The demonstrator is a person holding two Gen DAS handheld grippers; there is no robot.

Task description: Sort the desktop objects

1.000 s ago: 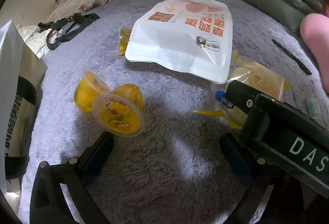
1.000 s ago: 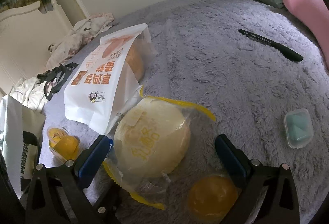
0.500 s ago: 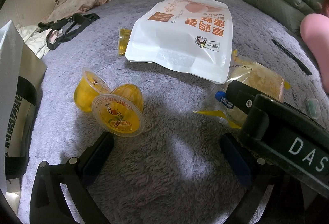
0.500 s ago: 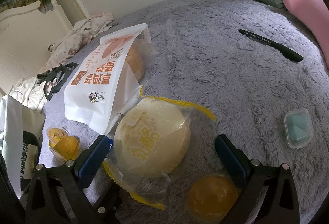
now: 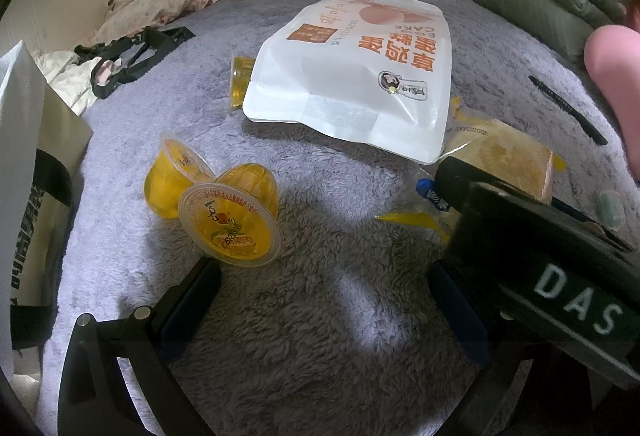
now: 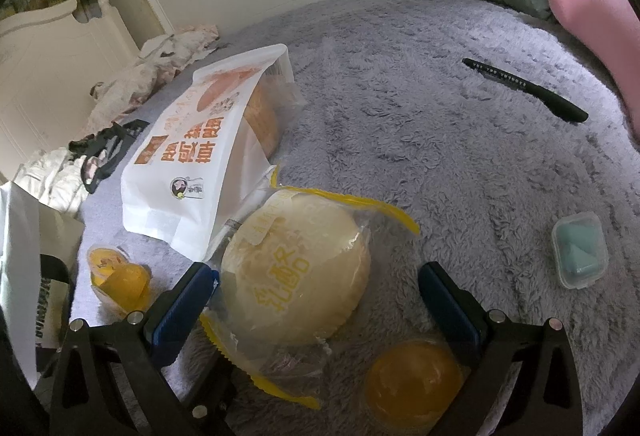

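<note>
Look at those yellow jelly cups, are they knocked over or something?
Yes. In the left wrist view, two jelly cups lie tipped on their sides on the fuzzy blanket, leaning against each other. Their lids look sealed and nothing has spilled. The big white snack bag lies flat.

Count across both views: jelly cups, four total: three clustered together (image 5: 230, 224), (image 5: 176, 179), (image 5: 252, 179), plus one apart beside the wrapped bun (image 6: 414, 388). One white cake pouch (image 5: 356, 75), one wrapped bun (image 6: 296, 276), one yellow packet (image 5: 239, 83) sticking out from under the pouch. Also one black pen (image 6: 524, 89), one small clear case (image 6: 580, 250) with teal contents, one paper bag (image 5: 28, 175) at the left edge, two grippers, left (image 5: 320, 300) and right (image 6: 318, 292).
</note>
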